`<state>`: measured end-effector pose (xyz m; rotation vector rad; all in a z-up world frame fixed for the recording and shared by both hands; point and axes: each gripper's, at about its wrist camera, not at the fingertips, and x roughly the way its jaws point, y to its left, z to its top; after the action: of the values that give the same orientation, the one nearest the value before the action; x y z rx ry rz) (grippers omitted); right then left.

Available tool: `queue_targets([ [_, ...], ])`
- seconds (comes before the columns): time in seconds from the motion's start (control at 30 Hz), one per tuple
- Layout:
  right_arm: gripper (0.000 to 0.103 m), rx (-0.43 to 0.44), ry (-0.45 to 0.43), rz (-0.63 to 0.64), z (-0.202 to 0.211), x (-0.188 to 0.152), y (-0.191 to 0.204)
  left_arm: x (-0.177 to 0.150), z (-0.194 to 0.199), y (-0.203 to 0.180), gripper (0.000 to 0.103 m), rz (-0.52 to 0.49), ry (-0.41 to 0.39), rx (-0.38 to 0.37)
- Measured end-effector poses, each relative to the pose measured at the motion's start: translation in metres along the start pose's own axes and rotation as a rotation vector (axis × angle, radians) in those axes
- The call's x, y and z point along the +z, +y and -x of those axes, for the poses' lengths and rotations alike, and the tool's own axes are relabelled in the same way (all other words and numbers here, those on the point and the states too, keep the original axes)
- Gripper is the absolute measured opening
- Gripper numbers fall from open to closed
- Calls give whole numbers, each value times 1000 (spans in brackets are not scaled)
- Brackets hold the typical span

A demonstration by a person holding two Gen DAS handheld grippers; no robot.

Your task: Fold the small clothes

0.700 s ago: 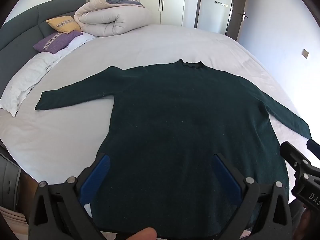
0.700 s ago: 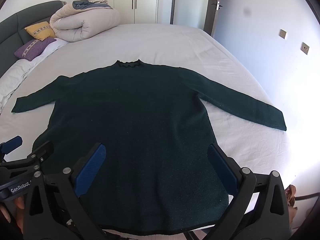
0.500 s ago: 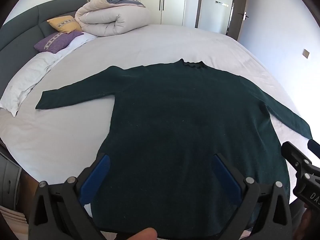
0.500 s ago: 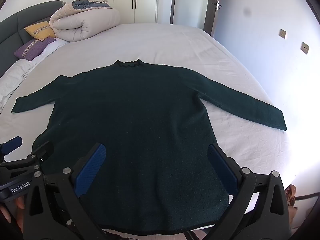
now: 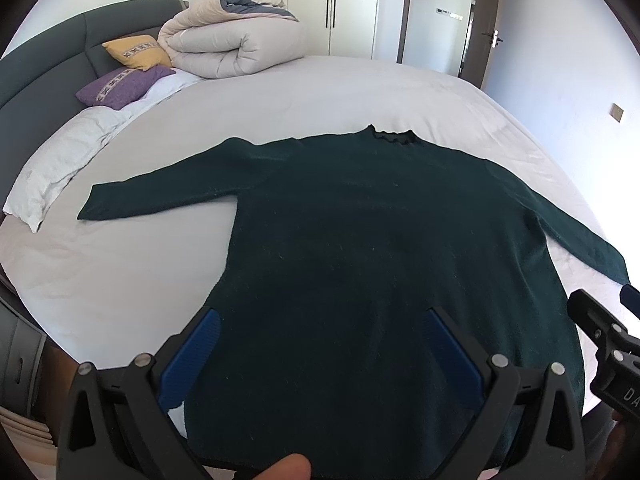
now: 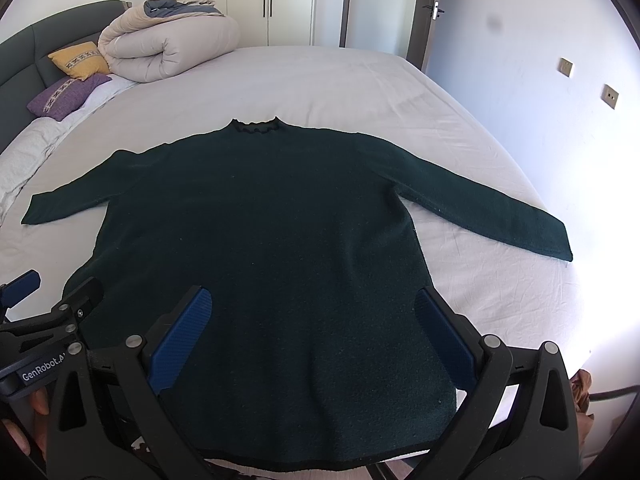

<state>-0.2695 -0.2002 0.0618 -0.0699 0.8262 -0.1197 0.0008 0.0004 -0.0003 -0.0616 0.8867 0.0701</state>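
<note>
1. A dark green long-sleeved knitted sweater (image 5: 380,248) lies flat on a wide bed with a pale grey sheet (image 5: 320,92). Its small ruffled collar points toward the far side of the bed, and its hem lies at the near edge.
2. Both sleeves are spread outward on the sheet. One sleeve reaches toward the pillows; the other reaches toward the side of the bed nearest the white wall.
3. The left gripper (image 5: 320,354), black with blue ribbed pads on its fingers (image 5: 192,354), hovers over the lower left part of the sweater. Its fingers are spread wide and hold nothing. A fingertip of the person shows at the bottom edge of this view.
4. The right gripper (image 6: 312,336), of the same black and blue build, hovers over the lower right part of the sweater near the hem. Its fingers (image 6: 182,334) are likewise spread wide with nothing between them.
5. Each gripper shows at the edge of the other's view, so the two sit side by side near the hem.
6. At the head of the bed a rolled cream duvet (image 6: 168,50) rests beside a yellow cushion (image 6: 80,60) and a purple cushion (image 6: 66,94), in front of a dark grey padded headboard (image 6: 52,36).
7. White wardrobe doors (image 6: 248,0) stand behind the bed, with a doorway to their right.
</note>
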Motion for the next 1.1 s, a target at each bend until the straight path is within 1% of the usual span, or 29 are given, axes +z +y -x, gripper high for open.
queue_targets([
  [0.27,103,0,2,-2,-5,-4,-4,-1,-2,-1,103,6,33,13],
  [0.4,103,0,3,1,-9,-6,-6,0,-2,1,103,25,4,-7],
  [0.5,103,2,4,0,-9,-5,-6,0,-2,0,103,17,-3,1],
  [0.83,103,0,5,2,-6,-3,-4,0,-3,2,103,25,-26,-7],
  [0.97,103,0,5,2,-6,-3,-4,0,-4,1,103,23,-19,1],
  [1.0,103,0,6,2,-6,-3,-4,-1,-4,1,103,17,-11,12],
  [1.1,103,0,8,2,-7,-2,-3,-2,-6,-2,103,15,11,12],
])
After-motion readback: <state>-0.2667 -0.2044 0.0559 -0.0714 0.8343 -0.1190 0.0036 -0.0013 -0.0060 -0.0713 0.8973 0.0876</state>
